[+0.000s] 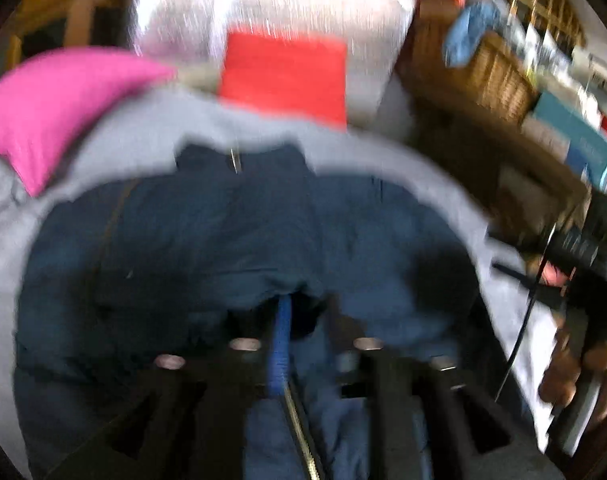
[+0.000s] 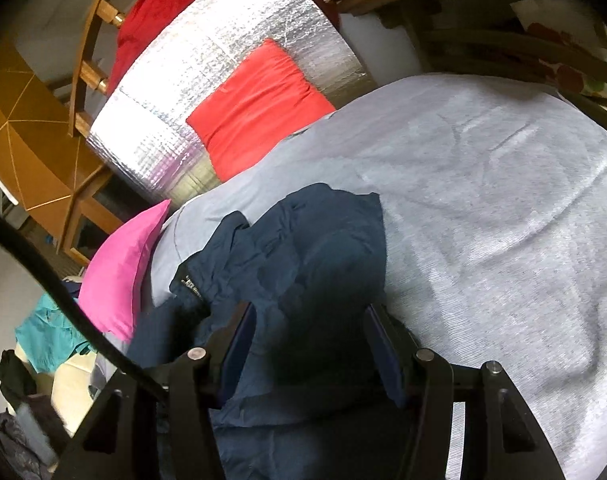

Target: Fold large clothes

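Note:
A navy jacket point(image 1: 207, 232) lies spread on a grey sheet point(image 1: 135, 140), collar at the far side; the left wrist view is blurred. My left gripper point(image 1: 307, 332) hovers low over the jacket's near edge. Its jaws stand a little apart, and the zip edge point(image 1: 299, 440) runs between them without being pinched. In the right wrist view the jacket point(image 2: 303, 240) is bunched up on the grey sheet point(image 2: 483, 200). My right gripper point(image 2: 313, 344) is shut on a thick fold of it, which fills the gap between the pads.
A pink pillow point(image 2: 119, 272) and a red cushion point(image 2: 255, 108) lie at the sheet's far edge, against a silver foil mat point(image 2: 223, 40). A wicker basket point(image 1: 491, 76) and shelves stand to the right. A person's hand point(image 1: 563, 380) is at the right. Loose clothes point(image 2: 47, 336) are piled at lower left.

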`<action>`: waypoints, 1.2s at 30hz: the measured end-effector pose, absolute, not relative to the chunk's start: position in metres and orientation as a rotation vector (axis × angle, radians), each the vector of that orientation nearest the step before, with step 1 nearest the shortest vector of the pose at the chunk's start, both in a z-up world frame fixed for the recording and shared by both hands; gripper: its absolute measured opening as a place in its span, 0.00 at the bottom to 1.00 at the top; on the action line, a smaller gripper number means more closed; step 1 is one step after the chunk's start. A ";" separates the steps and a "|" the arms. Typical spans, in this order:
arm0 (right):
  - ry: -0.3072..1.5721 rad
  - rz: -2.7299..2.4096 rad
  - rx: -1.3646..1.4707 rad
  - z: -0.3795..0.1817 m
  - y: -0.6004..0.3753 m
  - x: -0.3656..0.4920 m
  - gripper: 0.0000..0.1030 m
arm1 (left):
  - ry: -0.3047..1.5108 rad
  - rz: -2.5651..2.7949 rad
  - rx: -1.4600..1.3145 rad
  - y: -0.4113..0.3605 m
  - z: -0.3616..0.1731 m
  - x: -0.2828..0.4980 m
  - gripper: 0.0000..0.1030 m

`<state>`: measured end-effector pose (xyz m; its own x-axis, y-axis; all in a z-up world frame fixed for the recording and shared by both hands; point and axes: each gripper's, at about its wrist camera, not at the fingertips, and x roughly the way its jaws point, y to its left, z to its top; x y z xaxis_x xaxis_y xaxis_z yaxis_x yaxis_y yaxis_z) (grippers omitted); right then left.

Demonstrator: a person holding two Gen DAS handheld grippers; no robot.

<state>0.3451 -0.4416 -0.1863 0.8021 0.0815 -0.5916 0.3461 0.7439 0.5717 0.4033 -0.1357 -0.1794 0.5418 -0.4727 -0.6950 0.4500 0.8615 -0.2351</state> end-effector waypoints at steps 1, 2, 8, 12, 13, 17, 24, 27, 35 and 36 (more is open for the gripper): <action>0.637 -0.161 0.731 -0.187 -0.443 0.345 0.58 | 0.874 -0.542 -0.013 -0.136 -0.184 0.404 0.56; 0.639 -0.163 0.731 -0.187 -0.444 0.345 0.58 | 0.884 -0.537 -0.005 -0.134 -0.185 0.400 0.59; 0.657 -0.124 0.716 -0.184 -0.438 0.347 0.64 | 0.782 -0.620 -0.011 -0.091 -0.148 0.372 0.68; 0.672 -0.058 0.672 -0.181 -0.419 0.351 0.67 | 0.711 -0.559 -0.108 -0.038 -0.129 0.375 0.75; 0.676 -0.036 0.661 -0.181 -0.413 0.352 0.67 | 0.714 -0.534 -0.135 -0.029 -0.128 0.378 0.75; 0.699 0.070 0.565 -0.177 -0.374 0.362 0.72 | 0.760 -0.399 -0.304 0.014 -0.137 0.400 0.75; 0.761 0.126 0.433 -0.185 -0.320 0.375 0.75 | 0.786 -0.508 -0.463 0.008 -0.148 0.417 0.74; 0.764 0.114 0.456 -0.188 -0.323 0.376 0.75 | 0.774 -0.595 -0.453 -0.015 -0.145 0.418 0.74; 0.734 0.053 0.526 -0.186 -0.362 0.363 0.75 | 0.867 -0.640 -0.493 -0.047 -0.163 0.433 0.74; 0.733 0.046 0.536 -0.186 -0.367 0.361 0.75 | 0.859 -0.654 -0.489 -0.053 -0.162 0.432 0.74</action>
